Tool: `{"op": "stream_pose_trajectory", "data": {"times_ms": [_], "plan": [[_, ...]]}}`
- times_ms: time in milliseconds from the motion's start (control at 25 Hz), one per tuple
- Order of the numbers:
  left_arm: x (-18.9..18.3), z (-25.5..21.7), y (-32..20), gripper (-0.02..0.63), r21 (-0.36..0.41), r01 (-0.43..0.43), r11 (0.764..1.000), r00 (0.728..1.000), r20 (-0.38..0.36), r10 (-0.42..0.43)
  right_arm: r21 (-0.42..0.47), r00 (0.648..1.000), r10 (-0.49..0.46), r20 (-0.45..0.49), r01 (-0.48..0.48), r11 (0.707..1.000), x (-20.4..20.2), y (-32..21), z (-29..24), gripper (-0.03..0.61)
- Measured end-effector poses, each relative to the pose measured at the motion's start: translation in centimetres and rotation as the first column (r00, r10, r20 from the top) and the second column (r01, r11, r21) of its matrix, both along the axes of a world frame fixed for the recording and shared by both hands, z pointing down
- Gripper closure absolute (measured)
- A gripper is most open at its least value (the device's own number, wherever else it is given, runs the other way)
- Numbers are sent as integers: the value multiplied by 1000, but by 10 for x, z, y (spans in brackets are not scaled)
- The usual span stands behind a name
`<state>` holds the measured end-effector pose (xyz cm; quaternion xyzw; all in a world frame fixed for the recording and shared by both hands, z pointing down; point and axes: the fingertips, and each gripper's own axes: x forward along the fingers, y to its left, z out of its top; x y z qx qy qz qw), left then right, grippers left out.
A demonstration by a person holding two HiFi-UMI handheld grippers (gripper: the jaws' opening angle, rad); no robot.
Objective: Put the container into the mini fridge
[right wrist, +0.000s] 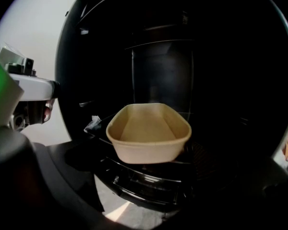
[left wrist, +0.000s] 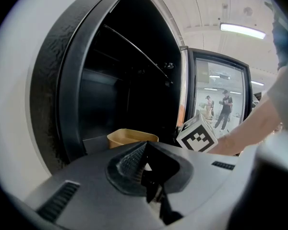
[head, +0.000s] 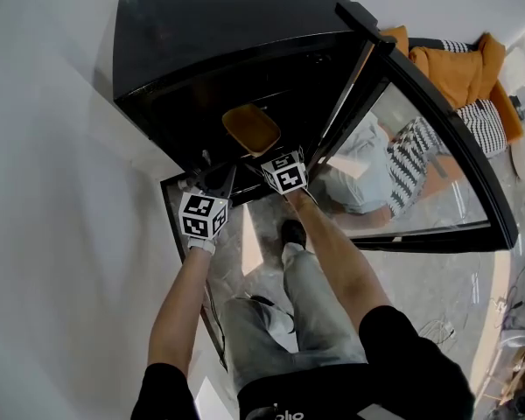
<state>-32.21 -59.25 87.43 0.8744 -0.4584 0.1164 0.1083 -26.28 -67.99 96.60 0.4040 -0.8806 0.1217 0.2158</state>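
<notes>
The black mini fridge stands open, its glass door swung out to the right. A tan oval container rests on a wire shelf inside, empty and upright. My right gripper is just in front of the container, open, its dark jaws spread wider than the container and not pressing on it. My left gripper hovers at the fridge's lower left edge, its jaws together with nothing between them. From the left gripper view the container shows low in the opening.
A white wall runs along the fridge's left side. The person's legs and shoes stand right before the opening. An orange couch with striped cushions sits behind the door. Cables lie on the floor at right.
</notes>
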Motion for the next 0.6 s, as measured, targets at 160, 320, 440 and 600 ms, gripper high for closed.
{"op": "stream_pose_trajectory", "data": {"times_ms": [160, 320, 440, 600], "plan": [[-1, -18, 20, 606, -30, 9, 1000, 1000, -3, -9, -36, 1000, 19, 10, -18, 999, 19, 27, -21, -12], [2, -55, 49, 606, -57, 18, 998, 1000, -14, -19, -69, 999, 36, 35, -34, 997, 41, 76, -66, -12], [5, -90, 77, 606, -77, 30, 997, 999, -37, -33, -87, 998, 47, 38, -44, 995, 56, 118, -104, -9], [10, -136, 116, 606, -109, 53, 993, 996, -67, -61, -93, 999, 22, 46, -18, 995, 62, 169, -163, 11]]}}
